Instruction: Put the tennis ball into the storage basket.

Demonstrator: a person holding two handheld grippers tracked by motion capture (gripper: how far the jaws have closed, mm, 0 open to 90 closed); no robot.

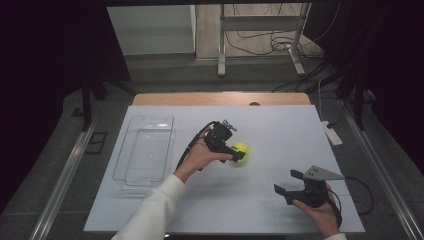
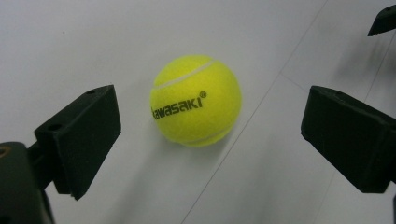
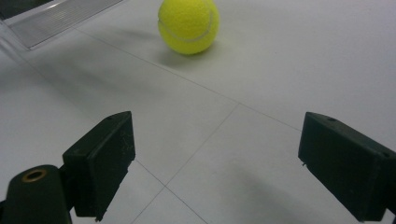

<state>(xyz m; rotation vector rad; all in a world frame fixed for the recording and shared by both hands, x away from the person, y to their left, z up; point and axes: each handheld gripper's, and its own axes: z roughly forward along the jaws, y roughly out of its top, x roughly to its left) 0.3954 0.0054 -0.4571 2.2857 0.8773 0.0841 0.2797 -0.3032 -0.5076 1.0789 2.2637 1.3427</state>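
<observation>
A yellow tennis ball [image 1: 241, 151] rests on the white table top near the middle. My left gripper [image 1: 233, 148] hovers just left of it and is open. In the left gripper view the ball [image 2: 196, 100], printed with black letters, lies between and a little beyond the wide-spread jaws of the left gripper [image 2: 210, 105], untouched. My right gripper [image 1: 288, 182] is held low at the front right, open and empty. In the right gripper view the ball [image 3: 188, 25] lies far ahead of the open right gripper [image 3: 215, 140].
A clear plastic tray [image 1: 145, 150] stands empty on the left of the table, and its corner [image 3: 56, 18] shows in the right gripper view. A white power strip [image 1: 332, 134] lies past the right edge. Bare white surface separates the two grippers.
</observation>
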